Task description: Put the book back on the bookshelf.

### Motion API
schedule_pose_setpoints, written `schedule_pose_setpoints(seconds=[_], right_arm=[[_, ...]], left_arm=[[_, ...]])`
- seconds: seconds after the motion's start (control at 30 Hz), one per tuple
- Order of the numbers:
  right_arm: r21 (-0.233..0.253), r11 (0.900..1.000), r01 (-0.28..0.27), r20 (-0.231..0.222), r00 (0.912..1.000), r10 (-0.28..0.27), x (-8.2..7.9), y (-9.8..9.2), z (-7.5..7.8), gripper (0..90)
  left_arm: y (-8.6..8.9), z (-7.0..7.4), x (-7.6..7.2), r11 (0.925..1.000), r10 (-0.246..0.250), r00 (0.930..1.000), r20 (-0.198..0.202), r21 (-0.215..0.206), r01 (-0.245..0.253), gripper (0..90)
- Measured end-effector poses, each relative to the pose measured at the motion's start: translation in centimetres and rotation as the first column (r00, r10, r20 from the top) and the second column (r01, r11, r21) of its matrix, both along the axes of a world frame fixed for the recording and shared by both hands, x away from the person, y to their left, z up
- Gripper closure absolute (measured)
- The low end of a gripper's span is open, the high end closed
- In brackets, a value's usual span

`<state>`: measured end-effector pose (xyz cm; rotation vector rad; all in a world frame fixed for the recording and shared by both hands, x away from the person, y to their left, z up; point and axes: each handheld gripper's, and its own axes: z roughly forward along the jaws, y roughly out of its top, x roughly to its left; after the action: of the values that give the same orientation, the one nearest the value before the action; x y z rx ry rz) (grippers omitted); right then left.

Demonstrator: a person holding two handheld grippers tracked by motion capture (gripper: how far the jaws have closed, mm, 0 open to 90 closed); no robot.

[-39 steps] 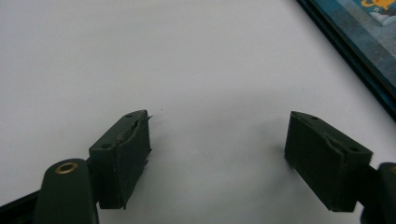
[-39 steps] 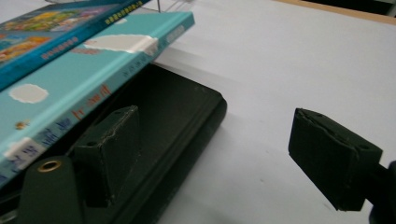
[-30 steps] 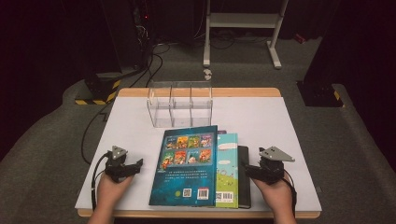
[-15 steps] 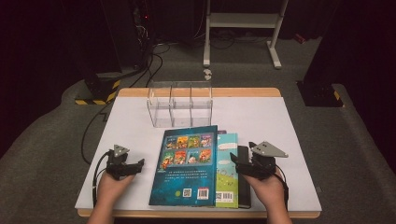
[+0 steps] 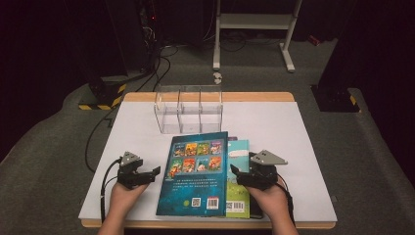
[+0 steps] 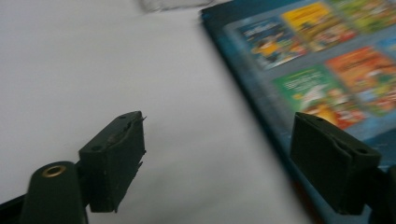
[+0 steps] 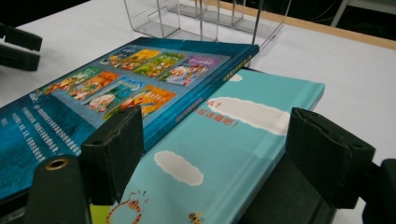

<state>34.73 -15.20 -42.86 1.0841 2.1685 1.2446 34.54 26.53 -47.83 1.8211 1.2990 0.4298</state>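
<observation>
Books lie stacked at lower centre of the high view, blue book over teal book, left gripper beside them, right gripper over the teal; left gripper view: jaws spread, empty, straddling the blue book's edge; right gripper view: jaws spread over both books, grasping nothing.

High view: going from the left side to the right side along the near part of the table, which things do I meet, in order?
Left tongs → dark blue book → light turquoise book → right tongs, over the right part of the pile. The black book under the pile is left out, as it is mostly covered.
</observation>
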Motion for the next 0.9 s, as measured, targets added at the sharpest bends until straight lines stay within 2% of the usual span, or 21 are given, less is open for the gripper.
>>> schedule_pose_setpoints(seconds=[0.03,0.07,0.13,0.2,0.23,0.27,0.33,0.43,0.47,0.63,0.73,0.9], right_arm=[[0.0,1.0,0.0,0.0,1.0,0.0,0.0,0.0,0.0,19.2],[-0.014,1.0,-0.007,0.003,1.0,0.007,-0.3,0.1,-0.1,18.9],[-0.015,1.0,-0.01,0.002,1.0,0.01,-0.4,0.1,-0.1,18.8],[-0.015,1.0,-0.017,0.0,0.9999,0.017,-0.7,0.0,-0.2,17.5],[-0.014,1.0,-0.016,-0.005,0.9999,0.016,-0.9,0.0,-0.2,16.9],[-0.013,1.0,-0.02,-0.006,0.9998,0.02,-1.0,-0.1,-0.2,16.2],[-0.009,1.0,-0.022,-0.009,0.9997,0.022,-1.1,-0.2,-0.3,15.9],[-0.003,1.0,-0.021,-0.007,0.9998,0.021,-1.5,-0.3,-0.3,14.9],[-0.002,1.0,-0.023,-0.007,0.9997,0.023,-1.7,-0.4,-0.2,14.3],[-0.012,1.0,-0.007,-0.008,0.9999,0.007,-1.8,-0.4,-0.4,13.6],[-0.007,1.0,-0.01,-0.013,0.9999,0.01,-1.8,-0.3,-0.5,13.6],[-0.018,1.0,-0.022,-0.021,0.9995,0.021,-1.8,0.1,-0.8,13.8]], left_arm=[[0.0,0.0,0.0,1.0,0.0,1.0,0.0,0.0,0.0,19.6],[-0.2,0.1,-0.4,0.998,-0.033,0.9995,0.001,-0.054,0.033,19.8],[-0.6,0.1,-0.6,0.9968,-0.048,0.9989,-0.001,-0.064,0.048,19.8],[-1.8,-0.1,-0.9,0.9948,-0.082,0.9966,-0.008,-0.061,0.082,18.9],[-1.8,-0.1,-0.9,0.9948,-0.082,0.9966,-0.008,-0.061,0.082,18.4],[-2.6,-0.3,-1.1,0.9935,-0.106,0.9942,-0.017,-0.043,0.105,18.2],[-3.0,-0.4,-1.2,0.9928,-0.113,0.9932,-0.025,-0.043,0.112,17.4],[-3.7,-0.6,-1.3,0.9879,-0.143,0.9887,-0.045,-0.067,0.14,17.2],[-4.1,-0.7,-1.3,0.9865,-0.154,0.9868,-0.049,-0.062,0.151,17.0],[-4.6,-0.9,-1.5,0.9846,-0.163,0.9862,-0.027,-0.066,0.161,18.3],[-4.8,-1.0,-1.4,0.9854,-0.16,0.9865,-0.035,-0.064,0.158,17.1],[-4.8,-1.2,-1.3,0.9835,-0.162,0.9854,-0.052,-0.09,0.157,15.6]])
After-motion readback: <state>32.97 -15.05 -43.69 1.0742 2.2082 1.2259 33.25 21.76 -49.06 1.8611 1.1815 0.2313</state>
